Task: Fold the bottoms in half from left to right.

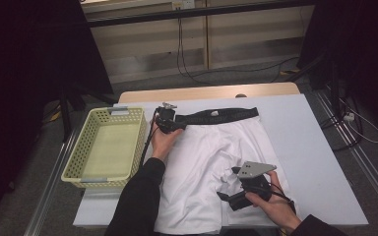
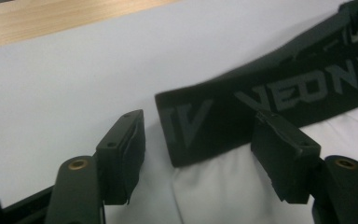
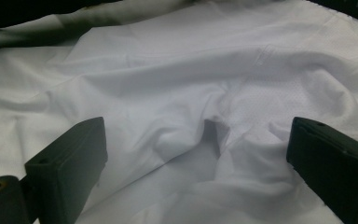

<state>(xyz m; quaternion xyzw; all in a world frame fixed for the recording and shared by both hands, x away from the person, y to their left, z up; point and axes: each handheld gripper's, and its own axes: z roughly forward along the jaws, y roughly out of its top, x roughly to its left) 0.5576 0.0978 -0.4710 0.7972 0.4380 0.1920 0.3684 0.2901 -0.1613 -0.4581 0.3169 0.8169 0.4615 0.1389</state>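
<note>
Tabletop close-up reveals waistband [image 2: 261, 98] lettering between wide left gripper [image 2: 205, 154]; right gripper [image 3: 196, 154] wide too

claws: 2, left claw [image 1: 165, 119], right claw [image 1: 229, 184] | white shorts [image 1: 211, 157]: 1, black waistband [image 1: 221, 115]: 1 | yellow basket [image 1: 78, 157]: 1 | desk [image 1: 315, 162]: 1 | hands: 2

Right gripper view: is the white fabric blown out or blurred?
Right gripper view: the shorts keep folds and shadows, slightly soft, no glare. Left gripper view: the waistband lettering is legible but soft. High view: dim surroundings, evenly lit table.
</note>
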